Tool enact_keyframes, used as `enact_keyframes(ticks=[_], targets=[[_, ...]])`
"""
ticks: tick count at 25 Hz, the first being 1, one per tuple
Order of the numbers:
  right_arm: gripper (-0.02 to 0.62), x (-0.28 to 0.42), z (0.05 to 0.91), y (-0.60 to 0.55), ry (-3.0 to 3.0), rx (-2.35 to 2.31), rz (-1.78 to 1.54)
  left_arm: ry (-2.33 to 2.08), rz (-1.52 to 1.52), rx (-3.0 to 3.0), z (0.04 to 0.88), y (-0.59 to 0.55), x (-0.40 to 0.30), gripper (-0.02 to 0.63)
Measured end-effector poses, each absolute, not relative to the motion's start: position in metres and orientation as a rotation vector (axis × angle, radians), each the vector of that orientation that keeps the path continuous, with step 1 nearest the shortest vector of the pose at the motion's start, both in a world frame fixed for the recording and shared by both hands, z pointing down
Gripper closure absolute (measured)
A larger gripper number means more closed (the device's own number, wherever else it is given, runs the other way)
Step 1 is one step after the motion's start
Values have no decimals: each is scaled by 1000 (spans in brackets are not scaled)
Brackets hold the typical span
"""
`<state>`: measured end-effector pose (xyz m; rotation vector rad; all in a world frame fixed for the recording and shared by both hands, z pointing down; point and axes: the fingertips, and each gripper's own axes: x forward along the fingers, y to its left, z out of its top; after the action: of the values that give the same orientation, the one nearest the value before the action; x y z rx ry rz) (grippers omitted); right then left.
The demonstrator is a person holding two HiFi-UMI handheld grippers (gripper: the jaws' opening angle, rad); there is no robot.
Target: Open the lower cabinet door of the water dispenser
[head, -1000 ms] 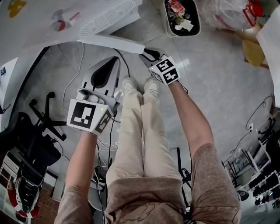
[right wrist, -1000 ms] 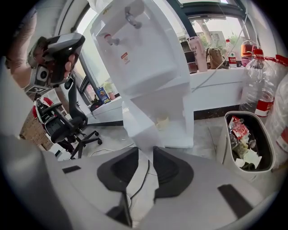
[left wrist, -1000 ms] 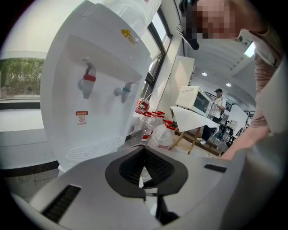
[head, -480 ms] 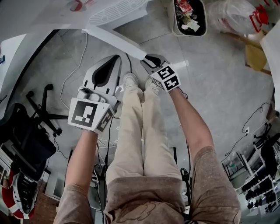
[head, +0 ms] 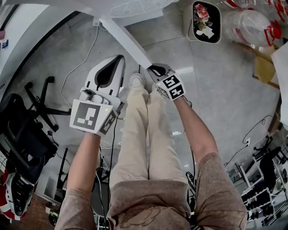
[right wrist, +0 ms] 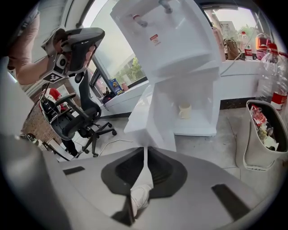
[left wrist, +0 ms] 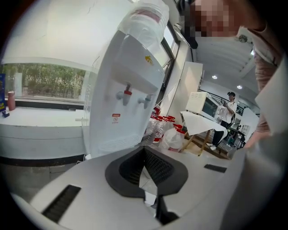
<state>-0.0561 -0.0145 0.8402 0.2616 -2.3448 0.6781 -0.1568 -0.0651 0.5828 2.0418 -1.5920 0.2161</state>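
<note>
The white water dispenser [head: 135,9] stands at the top of the head view. Its lower cabinet door [head: 128,40] hangs swung out toward me. My right gripper [head: 156,68] is at the door's free end. Its jaws are closing, and the door's [right wrist: 155,117] thin edge runs into the narrow slit between them at my right gripper [right wrist: 145,149]. Behind the door the lower compartment shows, with a small cup [right wrist: 183,111] inside. My left gripper [head: 118,59] hovers left of my legs, apart from the dispenser [left wrist: 130,90]. In its own view my left gripper [left wrist: 144,150] has its jaws together with nothing between them.
A waste bin [head: 204,20] with rubbish and large water bottles [head: 249,22] stand right of the dispenser. A black office chair [head: 27,130] is at the left and cables [head: 81,67] trail over the floor. My legs [head: 139,134] are between the grippers. A person [left wrist: 227,112] stands far off by a table.
The door has swung further out from the dispenser, with the right gripper staying at its free end. The left gripper keeps its place in the picture while the room shifts behind it.
</note>
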Motion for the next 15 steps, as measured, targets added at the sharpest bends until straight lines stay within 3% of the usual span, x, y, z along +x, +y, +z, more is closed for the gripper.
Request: enact_keyframes(ticks=[15], targets=[[588, -101, 851, 43, -2315, 118, 688, -1701, 181, 1944, 587, -31, -204, 594]])
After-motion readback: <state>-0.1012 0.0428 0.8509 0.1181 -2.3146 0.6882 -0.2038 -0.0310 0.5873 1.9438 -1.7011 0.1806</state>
